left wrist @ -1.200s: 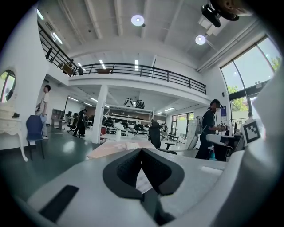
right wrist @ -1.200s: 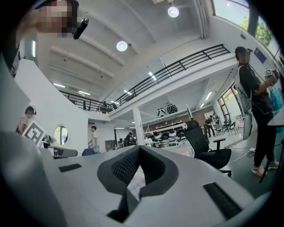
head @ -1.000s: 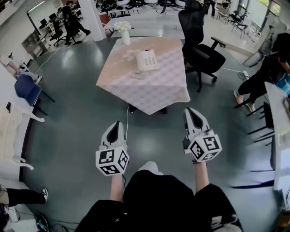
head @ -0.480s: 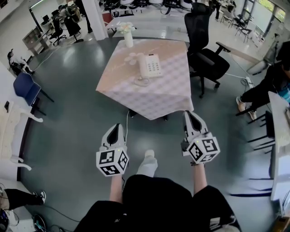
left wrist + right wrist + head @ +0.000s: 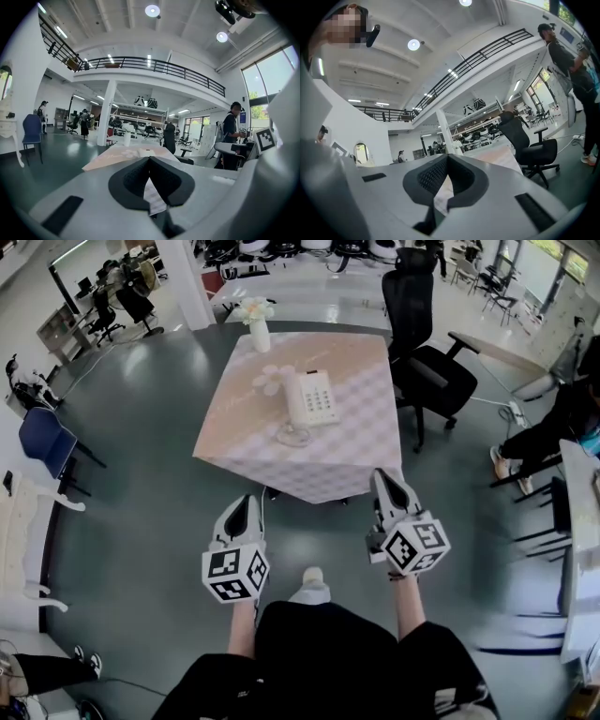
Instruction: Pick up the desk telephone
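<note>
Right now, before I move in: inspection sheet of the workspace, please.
Surface: table under a pale checked cloth, ahead of both grippers.
Job's things: white desk telephone lying on the cloth, untouched.
Clutter: white vase with flowers at the far edge; a loose flower beside the telephone.
Grippers: left gripper and right gripper both shut, empty, short of the table.
Cables: phone cord looped on the cloth; floor cable at right.
Surroundings: black office chair right of the table; blue chair at left; people around the room.

White desk telephone (image 5: 311,397), pale pink checked tablecloth (image 5: 349,442), black office chair (image 5: 437,373), blue chair (image 5: 39,435), grey floor (image 5: 141,498).
</note>
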Demonstrator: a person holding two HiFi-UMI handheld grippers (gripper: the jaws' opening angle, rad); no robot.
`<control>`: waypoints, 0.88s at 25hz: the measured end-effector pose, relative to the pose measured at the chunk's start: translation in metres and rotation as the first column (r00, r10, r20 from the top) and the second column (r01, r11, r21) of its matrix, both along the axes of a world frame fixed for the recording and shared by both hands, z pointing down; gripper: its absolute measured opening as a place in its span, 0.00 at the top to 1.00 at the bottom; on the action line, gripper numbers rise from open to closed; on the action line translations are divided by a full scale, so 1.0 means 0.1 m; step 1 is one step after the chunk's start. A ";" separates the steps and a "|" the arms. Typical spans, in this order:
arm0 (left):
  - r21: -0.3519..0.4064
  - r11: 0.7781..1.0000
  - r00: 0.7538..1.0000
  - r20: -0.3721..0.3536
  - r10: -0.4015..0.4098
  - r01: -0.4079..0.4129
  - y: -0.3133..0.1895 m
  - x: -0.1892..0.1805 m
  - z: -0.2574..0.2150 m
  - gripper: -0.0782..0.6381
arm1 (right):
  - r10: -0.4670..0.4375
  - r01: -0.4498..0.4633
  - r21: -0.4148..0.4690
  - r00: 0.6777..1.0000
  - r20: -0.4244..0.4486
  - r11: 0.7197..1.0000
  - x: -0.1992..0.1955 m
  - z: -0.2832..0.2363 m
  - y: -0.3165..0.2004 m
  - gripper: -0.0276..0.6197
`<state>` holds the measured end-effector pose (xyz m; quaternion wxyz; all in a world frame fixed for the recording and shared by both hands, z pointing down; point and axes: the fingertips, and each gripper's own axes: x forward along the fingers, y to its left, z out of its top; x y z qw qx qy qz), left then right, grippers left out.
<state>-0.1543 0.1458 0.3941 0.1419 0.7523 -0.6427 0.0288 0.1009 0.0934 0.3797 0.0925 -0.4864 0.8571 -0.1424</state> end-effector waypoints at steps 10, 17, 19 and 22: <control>-0.011 0.998 0.998 0.003 0.063 -0.063 -0.92 0.00 0.15 0.89 | 0.055 -0.056 -0.022 0.998 -0.024 0.998 -0.01 0.15 -0.75 0.97; -0.023 0.995 0.995 0.009 0.100 -0.100 -1.37 0.01 0.22 0.89 | 0.084 -0.085 -0.030 0.996 -0.029 0.996 0.01 0.22 -1.12 0.97; -0.030 0.994 0.994 0.010 0.107 -0.106 -1.45 0.02 0.26 0.89 | 0.089 -0.090 -0.045 0.996 -0.020 0.995 0.01 0.28 -1.21 0.97; -0.043 0.993 0.994 0.008 0.106 -0.105 -1.56 0.01 0.31 0.89 | 0.088 -0.089 -0.059 0.996 -0.011 0.994 0.01 0.33 -1.32 0.97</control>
